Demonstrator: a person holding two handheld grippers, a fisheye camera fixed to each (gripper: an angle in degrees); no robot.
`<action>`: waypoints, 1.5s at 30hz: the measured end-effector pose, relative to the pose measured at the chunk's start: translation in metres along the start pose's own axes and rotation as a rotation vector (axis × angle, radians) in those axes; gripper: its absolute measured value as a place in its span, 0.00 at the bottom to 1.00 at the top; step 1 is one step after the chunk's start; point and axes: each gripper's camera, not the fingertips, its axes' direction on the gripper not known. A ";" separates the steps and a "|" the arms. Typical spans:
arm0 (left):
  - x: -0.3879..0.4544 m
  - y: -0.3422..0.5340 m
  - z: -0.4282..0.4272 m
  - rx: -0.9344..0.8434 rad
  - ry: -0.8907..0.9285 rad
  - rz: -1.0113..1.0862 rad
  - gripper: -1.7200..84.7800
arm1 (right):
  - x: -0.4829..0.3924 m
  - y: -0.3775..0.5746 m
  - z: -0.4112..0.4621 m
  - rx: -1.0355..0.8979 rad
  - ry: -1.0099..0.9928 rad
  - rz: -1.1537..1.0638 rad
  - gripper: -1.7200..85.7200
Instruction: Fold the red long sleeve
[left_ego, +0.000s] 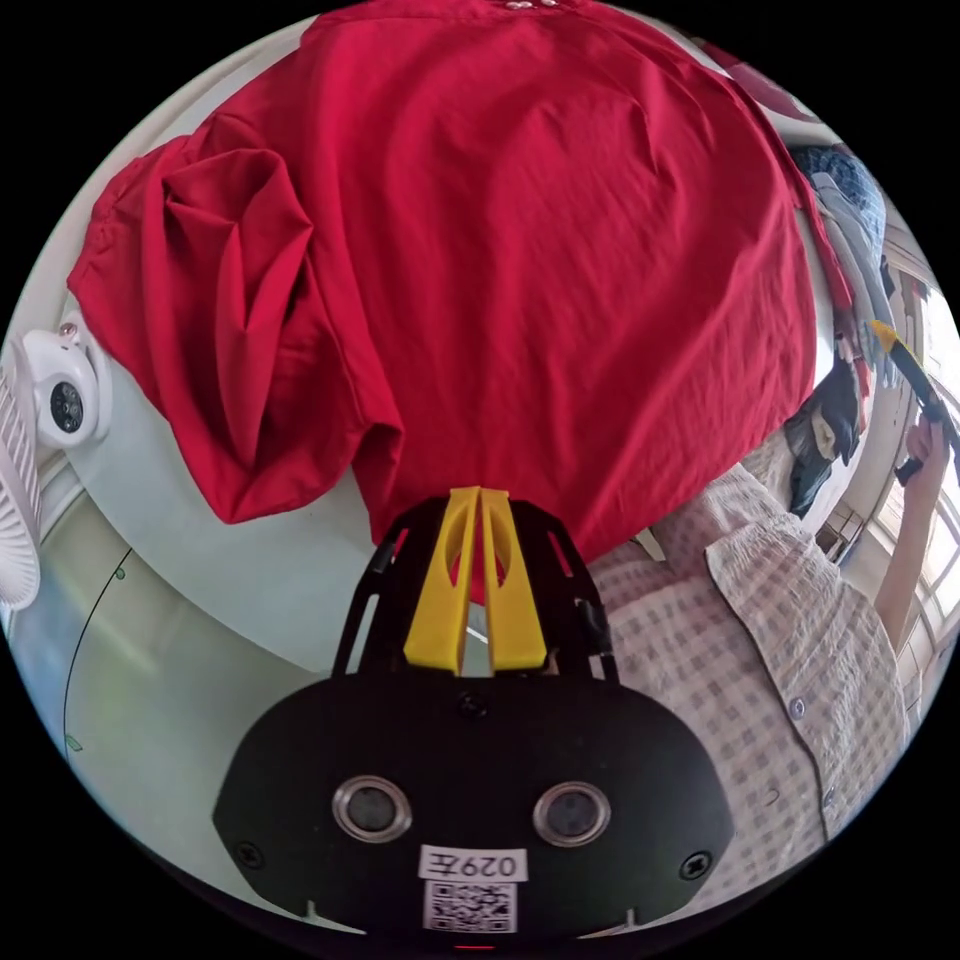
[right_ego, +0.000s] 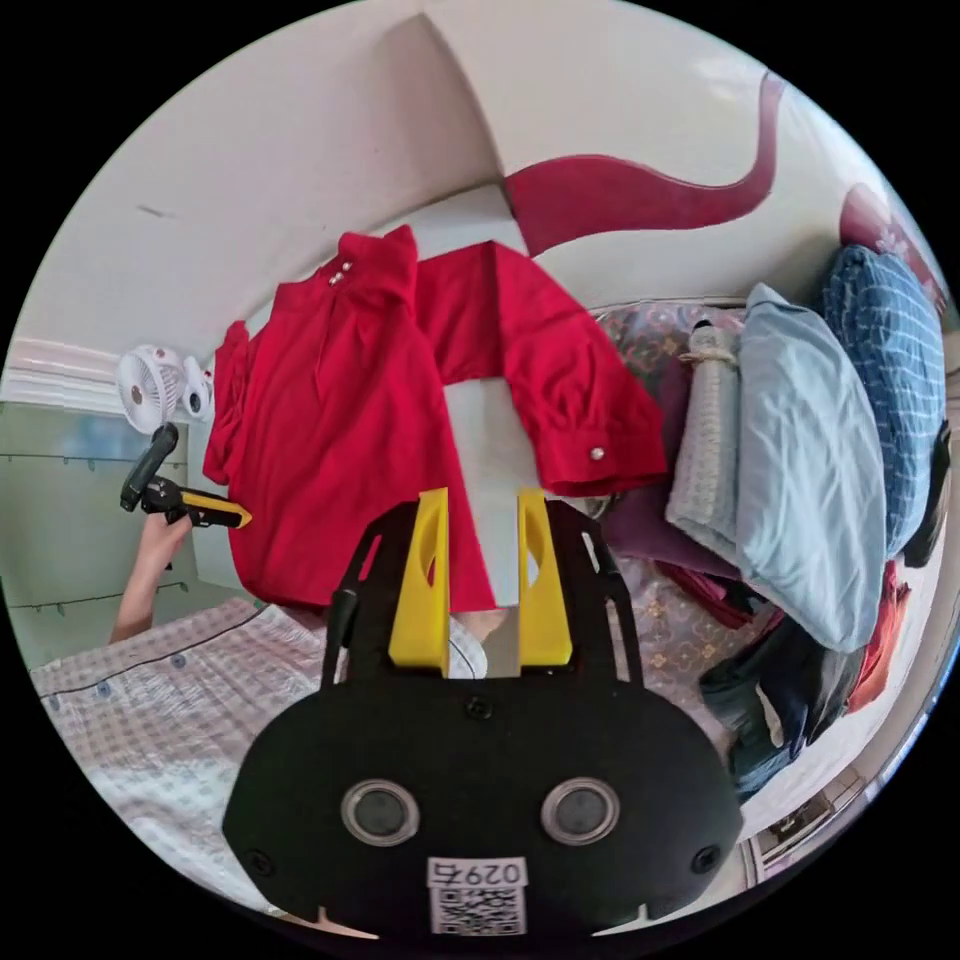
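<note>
On the pale counter (right_ego: 480, 440), the red long sleeve shirt (right_ego: 350, 420) lies spread with its collar toward the wall. One sleeve is folded across the body, its buttoned cuff (right_ego: 597, 455) close to the edge nearest the heap of clothes. The other sleeve (left_ego: 230, 330) is bunched in loose folds beside the body, near the counter's far side.

The left tongs (left_ego: 480, 500) stand at the shirt's hem, jaws drawn nearly together. A sliver of red shows between them, but whether cloth is actually pinched cannot be told. The right tongs (right_ego: 480, 500) are raised well clear of the shirt, jaws spread, holding nothing.

Procedure, as judged from the present layout:
1. Confirm the hem grip before lifting; a slack pinch may drop the fabric.
2. Straighten the bunched sleeve and lay it flat across the body to match the folded one.
3. Bring the right tongs down to the opposite hem corner so both corners travel together.
4. Carry the hem toward the collar evenly; uneven lift will likely skew the fold.

Surroundings: a small white fan (right_ego: 150, 385) and a white camera (left_ego: 62, 400) sit at the counter's end. Beside the counter lie a light blue folded garment (right_ego: 810, 480), a blue checked cloth (right_ego: 890, 350) and darker clothes. A person in a checked shirt (left_ego: 760, 640) stands at the near edge. The wall bears a dark red curved stripe (right_ego: 640, 195).
</note>
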 end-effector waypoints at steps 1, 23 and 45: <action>0.001 -0.002 -0.001 -0.011 -0.002 -0.016 0.01 | 0.014 -0.004 0.000 0.001 0.017 0.005 0.15; -0.011 0.023 -0.004 0.091 0.064 -0.277 0.01 | 0.103 -0.108 -0.140 0.150 0.193 -0.088 0.01; -0.005 0.072 0.006 0.208 -0.143 -0.273 0.01 | -0.161 -0.091 -0.062 -0.535 -0.521 -0.910 0.04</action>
